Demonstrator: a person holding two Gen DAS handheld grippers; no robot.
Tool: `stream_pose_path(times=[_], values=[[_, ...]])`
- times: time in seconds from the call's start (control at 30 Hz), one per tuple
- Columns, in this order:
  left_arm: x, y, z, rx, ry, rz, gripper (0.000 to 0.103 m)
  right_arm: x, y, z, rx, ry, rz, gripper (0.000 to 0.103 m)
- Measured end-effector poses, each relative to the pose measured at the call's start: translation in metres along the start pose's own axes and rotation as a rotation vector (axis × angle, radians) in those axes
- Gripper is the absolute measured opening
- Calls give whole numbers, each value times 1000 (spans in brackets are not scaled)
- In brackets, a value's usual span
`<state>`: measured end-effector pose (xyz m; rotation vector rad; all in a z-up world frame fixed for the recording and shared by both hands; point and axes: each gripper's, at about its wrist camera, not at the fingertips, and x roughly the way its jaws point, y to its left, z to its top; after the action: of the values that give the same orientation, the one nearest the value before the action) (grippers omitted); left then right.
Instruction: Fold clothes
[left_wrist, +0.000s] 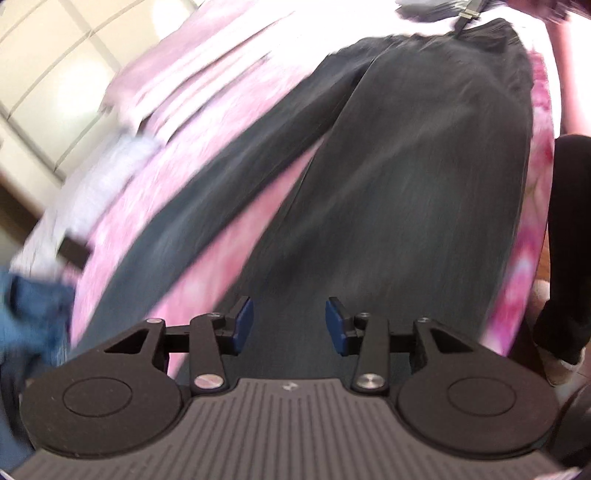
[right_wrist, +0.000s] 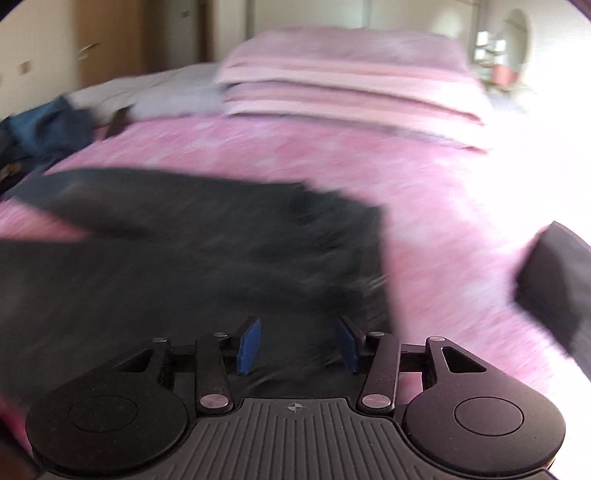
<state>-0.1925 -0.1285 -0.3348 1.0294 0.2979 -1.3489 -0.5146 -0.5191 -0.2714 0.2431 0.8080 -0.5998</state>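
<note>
You have the dark jeans (left_wrist: 388, 192) lying flat on the pink bedspread (left_wrist: 207, 155), legs spread apart in a V, waistband at the far end in the left view. In the right view the jeans (right_wrist: 207, 251) fill the lower left and their edge ends just in front of your right gripper (right_wrist: 298, 345).

Your left gripper (left_wrist: 289, 325) hangs over one leg with its jaws apart, and nothing is between the blue pads (left_wrist: 243, 325). The right gripper is also apart and empty, over the dark cloth. Both pictures are blurred, so I cannot tell if either one touches the fabric.

To my judgement, you are at the start of the fold: the jeans are laid out, but not yet doubled. The next move asks you to take one leg near its hem and near the hip, then bring it over the other leg, so the two lie edge on edge. Grip only one layer, not the bedspread below.

A folded pink blanket (right_wrist: 351, 88) and some blue clothes (right_wrist: 48, 125) wait further away on the bed.
</note>
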Motion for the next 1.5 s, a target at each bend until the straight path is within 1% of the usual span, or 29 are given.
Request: stream_pose_path(times=[0.07, 0.1, 0.13, 0.2, 0.27, 0.33, 0.4, 0.5, 0.6, 0.67, 0.73, 0.83, 0.9, 0.93, 1.0, 1.07, 1.13, 1.2, 1.27, 1.33, 1.4, 1.5], values=[[-4, 7, -20, -47, 34, 1, 40, 8, 19, -16, -30, 66, 8, 48], [-7, 10, -30, -70, 51, 2, 40, 12, 23, -21, -27, 99, -2, 48], [-10, 15, -39, -104, 64, -3, 41, 11, 24, -23, -11, 108, -11, 48], [-19, 27, -49, -161, 74, 1, 41, 3, 29, -16, 6, 111, -38, 48], [-29, 37, -59, -179, 80, 37, 41, -13, 43, -5, -27, 67, -49, 48], [-37, 48, -72, -192, 94, 64, 41, -24, 61, 2, -56, 40, -27, 48], [-43, 57, -87, -205, 125, 87, 41, -32, 80, 8, -85, 24, 1, 48], [-52, 65, -112, -206, 161, 130, 41, -22, 108, 3, -111, 59, 51, 48], [-65, 77, -142, -254, 188, 169, 42, -4, 130, -7, -112, 109, 82, 49], [-73, 83, -157, -279, 203, 195, 42, -1, 137, -18, -108, 143, 82, 49], [-82, 86, -165, -304, 211, 221, 42, -7, 139, -29, -89, 150, 71, 48], [-92, 89, -169, -328, 216, 252, 42, -20, 137, -38, -66, 159, 57, 49], [-93, 86, -162, -325, 204, 269, 42, -33, 135, -37, -79, 147, 30, 49], [-94, 84, -157, -322, 193, 268, 42, -37, 135, -38, -75, 137, 14, 50], [-92, 78, -146, -310, 169, 248, 42, -46, 133, -42, -49, 117, -20, 57], [-87, 68, -137, -263, 162, 226, 43, -51, 128, -55, 2, 111, -57, 61], [-79, 60, -133, -223, 173, 202, 43, -51, 119, -75, 49, 153, -82, 62], [-74, 55, -129, -192, 182, 191, 43, -48, 106, -96, 109, 228, -97, 62], [-72, 55, -123, -173, 184, 187, 43, -60, 99, -104, 140, 200, -86, 62], [-71, 60, -116, -168, 174, 190, 43, -73, 95, -102, 162, 153, -77, 62], [-71, 64, -106, -164, 159, 197, 43, -85, 92, -91, 164, 103, -71, 62], [-65, 75, -95, -135, 146, 218, 44, -89, 96, -63, 129, 46, -41, 62]])
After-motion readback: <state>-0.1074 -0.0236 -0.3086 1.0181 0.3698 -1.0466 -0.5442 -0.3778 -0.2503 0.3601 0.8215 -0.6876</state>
